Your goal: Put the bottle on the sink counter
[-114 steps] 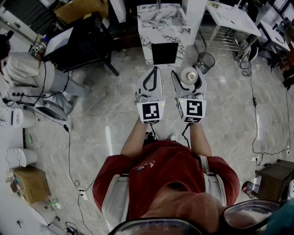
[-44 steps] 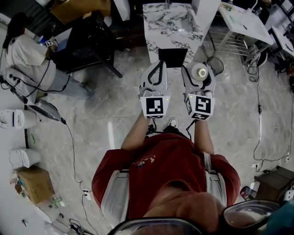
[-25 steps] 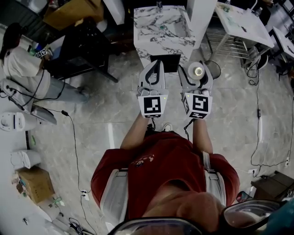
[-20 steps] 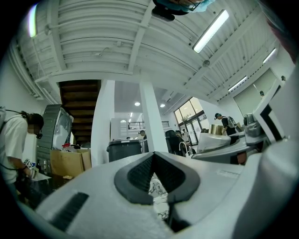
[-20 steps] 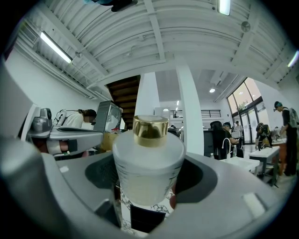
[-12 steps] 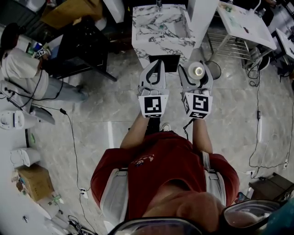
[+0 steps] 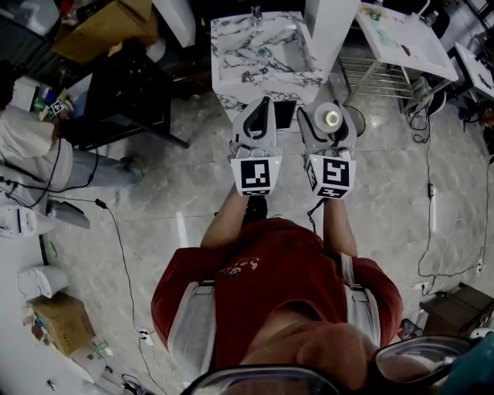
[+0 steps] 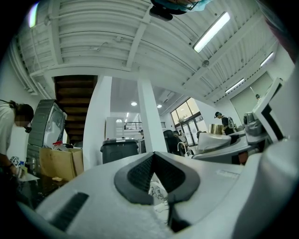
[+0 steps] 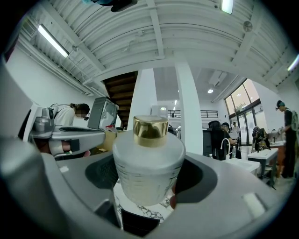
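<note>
A frosted white bottle (image 9: 148,163) with a gold cap (image 9: 150,130) stands upright between the jaws of my right gripper (image 9: 148,179), which is shut on its body. From the head view the bottle (image 7: 332,118) shows from above, in the right gripper (image 7: 328,114). My left gripper (image 7: 262,104) is held level beside it, jaws shut with nothing between them; its dark pads (image 8: 140,175) meet at the tip. The marbled sink counter (image 7: 231,73) with a basin and faucet (image 7: 255,11) lies just ahead of both grippers, and its marble (image 9: 140,210) shows under the bottle.
A white pillar (image 7: 324,31) rises right of the counter. A dark bin (image 7: 359,119) stands on the floor by the right gripper, near a wire rack (image 7: 378,73) and white table (image 7: 401,38). A person in white (image 7: 31,146) and black furniture (image 7: 116,85) are at left. Cables (image 7: 116,231) cross the floor.
The sink counter has drawn nearer to both grippers and shifted left in the head view. The right gripper's hold on the bottle is the same; the left stays shut.
</note>
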The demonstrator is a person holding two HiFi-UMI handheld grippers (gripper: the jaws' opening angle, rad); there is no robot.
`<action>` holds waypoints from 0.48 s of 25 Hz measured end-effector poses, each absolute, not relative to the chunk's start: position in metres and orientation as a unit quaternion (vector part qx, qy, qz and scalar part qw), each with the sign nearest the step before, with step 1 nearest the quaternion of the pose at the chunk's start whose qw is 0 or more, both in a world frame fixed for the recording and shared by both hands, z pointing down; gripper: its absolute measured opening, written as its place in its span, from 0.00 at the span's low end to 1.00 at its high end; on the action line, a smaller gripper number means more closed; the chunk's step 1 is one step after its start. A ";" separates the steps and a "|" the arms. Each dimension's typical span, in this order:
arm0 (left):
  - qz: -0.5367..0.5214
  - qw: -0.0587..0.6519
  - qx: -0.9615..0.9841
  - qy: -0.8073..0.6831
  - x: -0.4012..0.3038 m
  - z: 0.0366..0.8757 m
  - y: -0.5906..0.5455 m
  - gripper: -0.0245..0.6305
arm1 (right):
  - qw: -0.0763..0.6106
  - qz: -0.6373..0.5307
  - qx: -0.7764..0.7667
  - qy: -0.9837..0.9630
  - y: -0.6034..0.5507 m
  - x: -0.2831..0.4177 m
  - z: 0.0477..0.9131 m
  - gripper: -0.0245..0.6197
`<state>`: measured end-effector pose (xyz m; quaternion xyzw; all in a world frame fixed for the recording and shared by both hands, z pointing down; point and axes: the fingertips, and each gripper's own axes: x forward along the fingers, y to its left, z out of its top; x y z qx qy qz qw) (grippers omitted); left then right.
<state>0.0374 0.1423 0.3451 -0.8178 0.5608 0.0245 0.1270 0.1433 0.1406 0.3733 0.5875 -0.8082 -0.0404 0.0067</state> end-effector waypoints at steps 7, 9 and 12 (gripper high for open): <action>0.016 0.110 -0.820 0.562 0.015 0.352 0.092 0.04 | 0.017 -0.036 0.589 -0.808 0.087 0.121 0.377 0.57; 0.014 0.103 -0.821 0.562 0.006 0.354 0.078 0.04 | 0.021 -0.035 0.587 -0.808 0.073 0.112 0.379 0.57; 0.021 0.109 -0.821 0.560 -0.006 0.353 0.059 0.04 | 0.026 -0.036 0.587 -0.808 0.053 0.098 0.379 0.57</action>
